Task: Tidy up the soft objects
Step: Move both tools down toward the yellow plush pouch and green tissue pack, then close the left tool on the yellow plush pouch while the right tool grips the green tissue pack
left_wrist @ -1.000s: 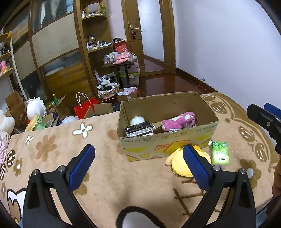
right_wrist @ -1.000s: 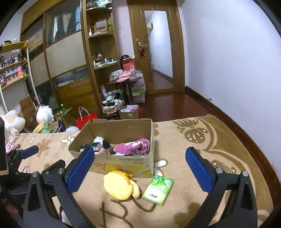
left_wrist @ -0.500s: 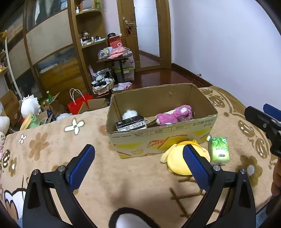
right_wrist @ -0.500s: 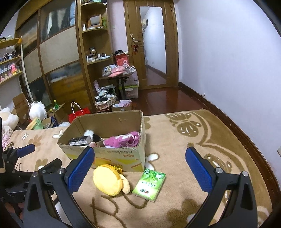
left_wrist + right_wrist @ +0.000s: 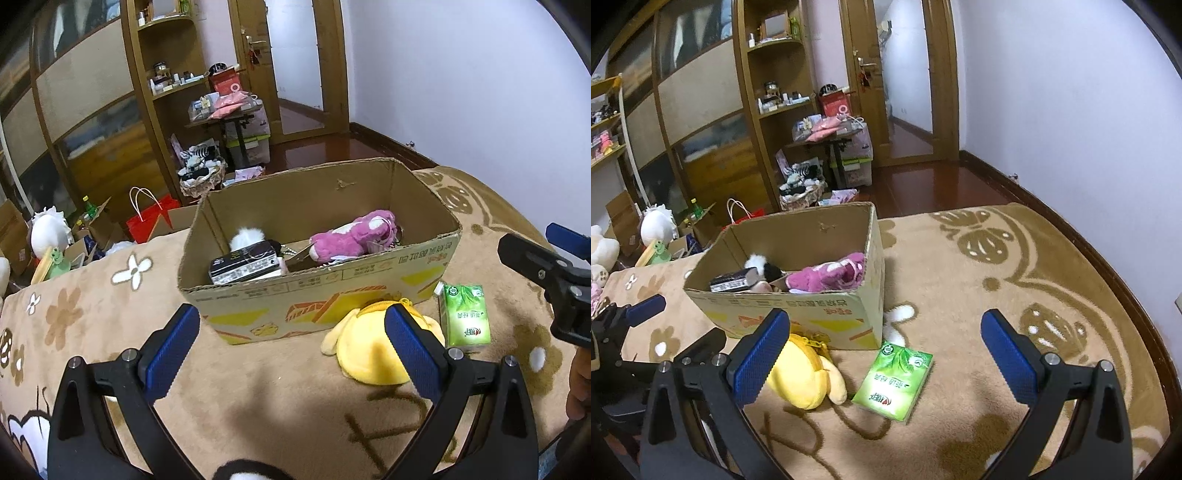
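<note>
Currently I hold both left tongs (image 5: 291, 347) and right tongs (image 5: 884, 352) released above the tan patterned carpet (image 5: 979, 295). Between them, the yellow plush toy (image 5: 807, 378) lies against the open cardboard box (image 5: 332, 295), beside a green tissue packet (image 5: 894, 380).
</note>
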Demonstrator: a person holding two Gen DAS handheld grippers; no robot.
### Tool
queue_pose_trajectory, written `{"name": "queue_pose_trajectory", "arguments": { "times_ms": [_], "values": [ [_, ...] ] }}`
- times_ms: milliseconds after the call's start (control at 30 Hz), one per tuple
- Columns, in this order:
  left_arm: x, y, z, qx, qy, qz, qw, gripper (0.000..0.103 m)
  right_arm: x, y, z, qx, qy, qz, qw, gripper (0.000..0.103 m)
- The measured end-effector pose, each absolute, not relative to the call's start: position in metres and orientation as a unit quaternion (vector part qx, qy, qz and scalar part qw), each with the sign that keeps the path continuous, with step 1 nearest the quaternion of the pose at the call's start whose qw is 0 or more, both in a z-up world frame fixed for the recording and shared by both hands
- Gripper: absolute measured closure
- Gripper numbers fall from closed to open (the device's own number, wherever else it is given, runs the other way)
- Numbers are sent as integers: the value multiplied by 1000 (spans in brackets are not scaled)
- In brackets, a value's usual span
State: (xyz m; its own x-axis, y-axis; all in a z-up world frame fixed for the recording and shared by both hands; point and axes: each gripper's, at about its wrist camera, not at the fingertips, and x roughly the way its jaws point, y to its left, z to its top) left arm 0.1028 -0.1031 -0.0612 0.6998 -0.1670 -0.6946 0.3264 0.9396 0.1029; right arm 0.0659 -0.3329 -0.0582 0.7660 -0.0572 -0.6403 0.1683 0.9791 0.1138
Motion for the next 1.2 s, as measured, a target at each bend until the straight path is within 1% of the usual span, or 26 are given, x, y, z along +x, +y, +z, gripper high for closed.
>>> {"name": "queue_pose_trajectory", "arguments": {
  "times_ms": [200,433,600,833,1200],
  "values": [
    [110,-112,-64,117,363,-146,913,4,78,-346,-72,114,357,-66,925,0],
    [117,-118,-75,102,375,-174,905,4,92,-360,-90,149,387,-69,907,0],
    [116,-127,-84,101,383,-203,895,4,100,-364,-104,158,405,-68,898,0],
    [111,-150,-102,126,397,-236,878,3,111,-358,-122,147,435,-61,886,0],
    [114,-167,-124,136,424,-248,860,3,120,-361,-152,157,482,-61,860,0]
  ]
}}
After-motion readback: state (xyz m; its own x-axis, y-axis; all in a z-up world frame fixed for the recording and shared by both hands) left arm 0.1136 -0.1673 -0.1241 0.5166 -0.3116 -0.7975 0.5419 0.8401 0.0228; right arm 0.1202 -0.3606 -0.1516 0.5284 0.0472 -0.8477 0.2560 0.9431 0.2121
